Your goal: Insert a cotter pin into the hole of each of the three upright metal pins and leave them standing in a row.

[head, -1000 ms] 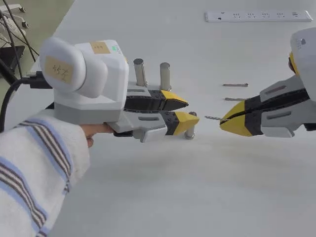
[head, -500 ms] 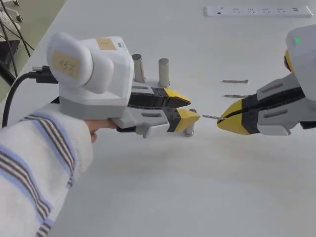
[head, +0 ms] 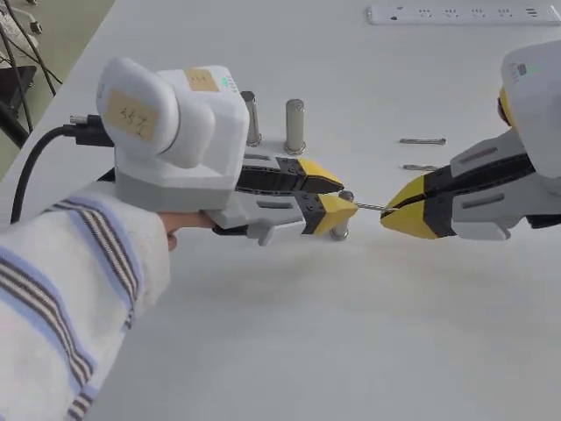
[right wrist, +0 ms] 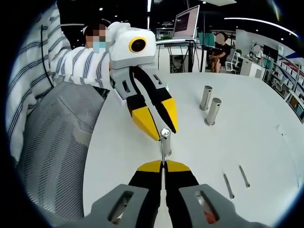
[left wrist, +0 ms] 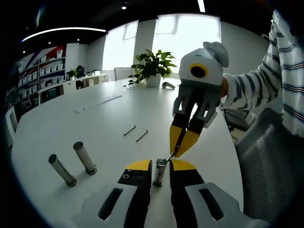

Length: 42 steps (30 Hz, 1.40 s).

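Counter [head: 263, 351]: white, stretching across the whole head view.
Left tongs [head: 342, 195]: reaching in from the frame's left and clamping the front metal pin [head: 339, 230] upright between yellow tips at centre.
Right tongs [head: 386, 215]: entering from the right edge and pinching a cotter pin [head: 368, 207] that is pointing left.
Power strip [head: 465, 13]: lying along the top right.
Rear metal pins [head: 294, 125]: two, standing upright side by side at upper centre.
Held cotter pin: its tip is meeting the front pin's top; entry into the hole cannot be told.
Spare cotter pins [head: 422, 141]: two, lying flat at right of centre.
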Each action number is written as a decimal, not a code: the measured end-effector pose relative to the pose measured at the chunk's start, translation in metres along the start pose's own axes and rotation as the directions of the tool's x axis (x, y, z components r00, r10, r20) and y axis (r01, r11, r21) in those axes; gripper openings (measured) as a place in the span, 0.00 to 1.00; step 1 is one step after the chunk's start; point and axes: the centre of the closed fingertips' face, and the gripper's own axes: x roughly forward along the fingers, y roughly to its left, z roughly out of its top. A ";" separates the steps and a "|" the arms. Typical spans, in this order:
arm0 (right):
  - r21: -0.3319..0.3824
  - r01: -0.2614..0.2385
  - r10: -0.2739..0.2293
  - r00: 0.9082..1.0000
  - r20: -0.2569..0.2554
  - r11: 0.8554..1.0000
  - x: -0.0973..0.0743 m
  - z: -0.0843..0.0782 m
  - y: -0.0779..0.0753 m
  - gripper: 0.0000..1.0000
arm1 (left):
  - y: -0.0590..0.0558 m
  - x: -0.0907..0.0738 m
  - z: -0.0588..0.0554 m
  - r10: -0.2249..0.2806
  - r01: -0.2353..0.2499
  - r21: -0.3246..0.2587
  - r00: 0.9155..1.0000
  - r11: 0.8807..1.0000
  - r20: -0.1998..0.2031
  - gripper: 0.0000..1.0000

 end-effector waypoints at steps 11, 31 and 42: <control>0.013 0.013 -0.013 1.000 0.011 1.000 0.000 0.001 -0.002 0.00 | 0.000 0.002 -0.003 0.014 -0.013 0.008 1.000 1.000 -0.014 0.06; 0.001 0.001 -0.001 1.000 0.008 1.000 0.002 0.003 -0.004 0.00 | 0.000 0.004 -0.003 0.039 -0.038 0.025 0.999 0.999 -0.015 0.06; -0.005 0.000 0.000 1.000 0.013 1.000 0.008 0.007 -0.006 0.00 | -0.002 0.005 -0.003 0.042 -0.042 0.020 0.999 0.999 -0.013 0.06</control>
